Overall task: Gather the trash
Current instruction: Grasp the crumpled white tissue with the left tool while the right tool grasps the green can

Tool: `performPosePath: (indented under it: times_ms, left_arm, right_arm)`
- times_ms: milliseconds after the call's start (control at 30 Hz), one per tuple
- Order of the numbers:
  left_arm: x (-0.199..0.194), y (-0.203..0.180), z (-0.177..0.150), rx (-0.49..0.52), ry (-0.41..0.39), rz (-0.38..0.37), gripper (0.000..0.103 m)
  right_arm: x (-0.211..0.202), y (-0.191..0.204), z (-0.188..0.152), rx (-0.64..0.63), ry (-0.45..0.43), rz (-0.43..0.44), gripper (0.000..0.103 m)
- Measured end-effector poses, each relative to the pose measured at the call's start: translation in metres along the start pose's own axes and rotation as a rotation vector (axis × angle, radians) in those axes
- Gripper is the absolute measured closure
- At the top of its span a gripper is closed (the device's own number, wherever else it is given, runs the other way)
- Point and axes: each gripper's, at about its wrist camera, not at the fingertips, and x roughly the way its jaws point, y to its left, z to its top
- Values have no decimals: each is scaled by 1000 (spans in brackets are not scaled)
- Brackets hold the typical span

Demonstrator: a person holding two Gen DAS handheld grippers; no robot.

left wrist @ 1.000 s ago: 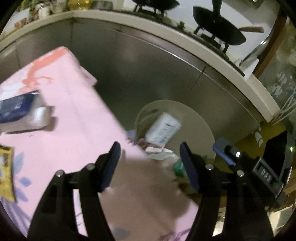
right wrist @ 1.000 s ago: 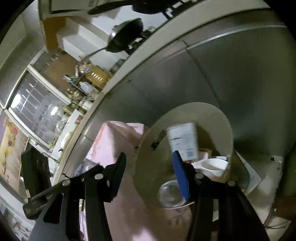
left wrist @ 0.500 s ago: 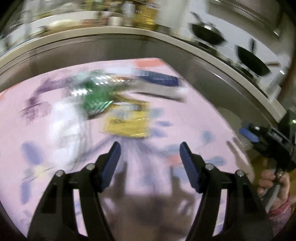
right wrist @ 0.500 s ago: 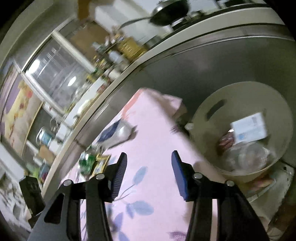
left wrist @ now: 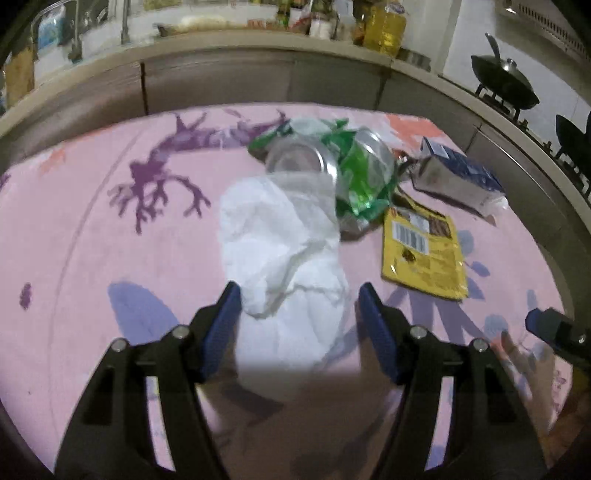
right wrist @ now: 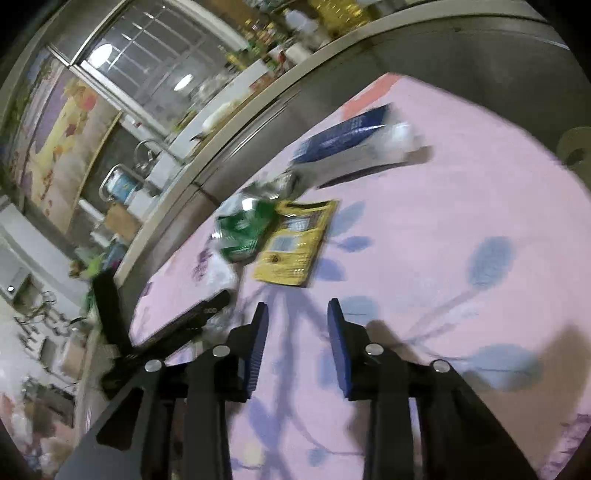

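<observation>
On the pink tablecloth (left wrist: 92, 221) lies a crumpled white tissue (left wrist: 280, 236). My left gripper (left wrist: 297, 295) straddles its near end with closing jaws, and the pads stand just clear of the paper. Behind the tissue lie a clear plastic cup (left wrist: 299, 162) on a green wrapper (left wrist: 362, 177), a yellow packet (left wrist: 421, 254) and a blue-and-white carton (left wrist: 458, 177). My right gripper (right wrist: 297, 310) hovers over bare cloth, its jaws closing on nothing. The yellow packet (right wrist: 295, 243), the green wrapper (right wrist: 243, 229) and the carton (right wrist: 354, 144) lie ahead of it.
A grey cabinet front with a counter of bottles (left wrist: 384, 26) runs behind the table, and woks (left wrist: 506, 81) stand at the right. A beige bin's rim (right wrist: 576, 147) shows past the table's right edge. The other gripper (right wrist: 177, 325) reaches in from the left.
Both views have swung from the bin by the cabinet to the tabletop. My left gripper has come over the white tissue. My right gripper's jaws have narrowed.
</observation>
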Motion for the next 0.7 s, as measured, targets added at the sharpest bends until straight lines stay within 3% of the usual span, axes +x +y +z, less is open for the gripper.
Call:
performPosePath:
  times_ms: [33, 133, 367, 700]
  left_arm:
    - [0, 2, -1, 2, -7, 9, 66]
    - [-5, 25, -3, -47, -13, -30, 95]
    - [-17, 83, -18, -204, -44, -160, 96]
    - [-13, 96, -21, -281, -32, -288, 96]
  right_arm:
    - [4, 4, 4, -7, 4, 6, 76]
    - [28, 19, 22, 3, 29, 47, 77]
    - [101, 21, 50, 144, 118, 76, 77]
    - [129, 8, 51, 251, 108, 51, 77]
